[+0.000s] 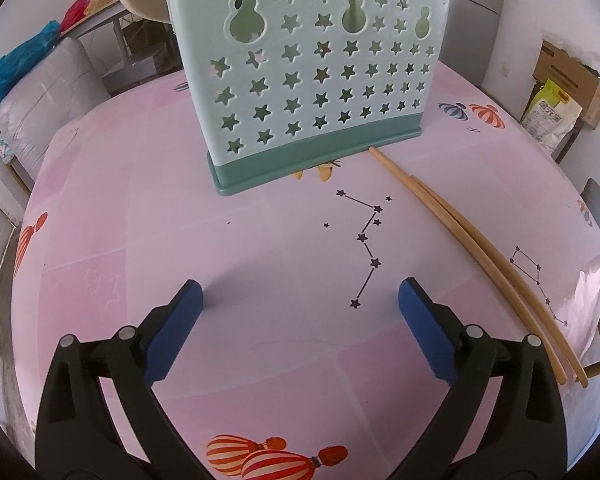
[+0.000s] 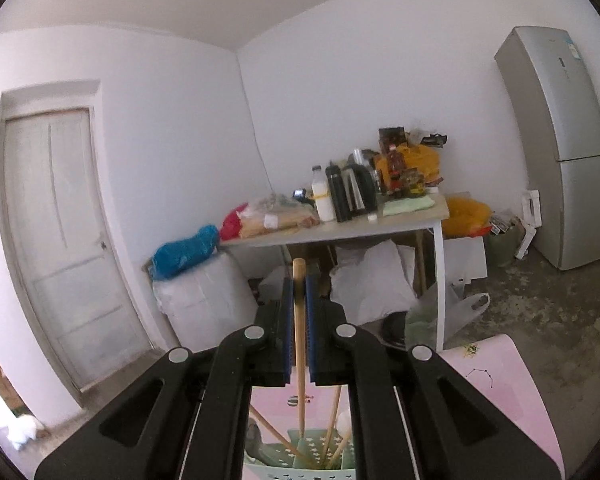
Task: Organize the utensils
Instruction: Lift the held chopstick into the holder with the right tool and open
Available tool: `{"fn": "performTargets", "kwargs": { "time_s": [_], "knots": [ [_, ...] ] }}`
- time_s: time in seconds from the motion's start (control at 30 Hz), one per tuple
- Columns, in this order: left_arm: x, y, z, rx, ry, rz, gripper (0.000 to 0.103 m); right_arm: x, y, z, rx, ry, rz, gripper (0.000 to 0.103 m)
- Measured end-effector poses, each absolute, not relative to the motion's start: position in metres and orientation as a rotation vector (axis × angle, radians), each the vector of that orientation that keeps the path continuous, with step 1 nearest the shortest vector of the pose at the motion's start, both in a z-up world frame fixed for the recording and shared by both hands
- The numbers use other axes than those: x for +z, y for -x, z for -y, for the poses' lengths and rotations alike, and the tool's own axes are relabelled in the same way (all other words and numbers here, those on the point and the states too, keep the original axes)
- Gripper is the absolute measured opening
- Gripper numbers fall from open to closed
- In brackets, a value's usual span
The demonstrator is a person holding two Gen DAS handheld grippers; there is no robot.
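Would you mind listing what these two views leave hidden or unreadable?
- Left wrist view: the top of the utensil holder is cut off by the frame edge, so its contents are hidden.
- Left wrist view: the print on the yellow-green bag is too small to read.
- Right wrist view: the right gripper hides most of the holder below; the held chopstick's lower end is unclear.

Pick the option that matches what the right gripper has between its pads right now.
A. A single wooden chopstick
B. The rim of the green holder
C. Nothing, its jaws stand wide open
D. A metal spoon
A: in the right wrist view the right gripper is closed on one wooden chopstick, whose lower end hangs above the green holder.
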State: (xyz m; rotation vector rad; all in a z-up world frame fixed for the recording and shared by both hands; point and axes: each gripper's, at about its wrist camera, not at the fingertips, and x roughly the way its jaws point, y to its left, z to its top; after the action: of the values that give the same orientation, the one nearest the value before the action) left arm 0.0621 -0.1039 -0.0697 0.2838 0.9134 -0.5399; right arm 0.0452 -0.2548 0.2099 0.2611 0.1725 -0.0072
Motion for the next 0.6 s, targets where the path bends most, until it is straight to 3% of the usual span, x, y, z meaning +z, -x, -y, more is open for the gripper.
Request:
{"fn": "performTargets", "kwargs": {
  "time_s": [0.37, 0.43, 0.5, 0.6],
  "knots": [
    [-0.069, -0.062, 0.104, -0.536, -0.283, -0.913, 0.095, 0.126, -0.084, 0.265, 0.024, -0.341, -0.394, 0.007],
    [-0.069, -0.062, 0.104, -0.536, -0.283, -0.913, 0.095, 0.108, -0.085, 0.270, 0.021, -0.345, -0.460, 0.013],
    [-0.069, -0.062, 0.104, -0.536, -0.283, -0.913, 0.095, 0.099, -0.077, 0.275, -0.005, -0.339, -0.482, 0.034],
    [-0.069, -0.062, 0.104, -0.536, -0.283, -0.913, 0.095, 0.096, -0.054, 0.285, -0.026, -0.339, -0.458, 0.045]
  ]
}}
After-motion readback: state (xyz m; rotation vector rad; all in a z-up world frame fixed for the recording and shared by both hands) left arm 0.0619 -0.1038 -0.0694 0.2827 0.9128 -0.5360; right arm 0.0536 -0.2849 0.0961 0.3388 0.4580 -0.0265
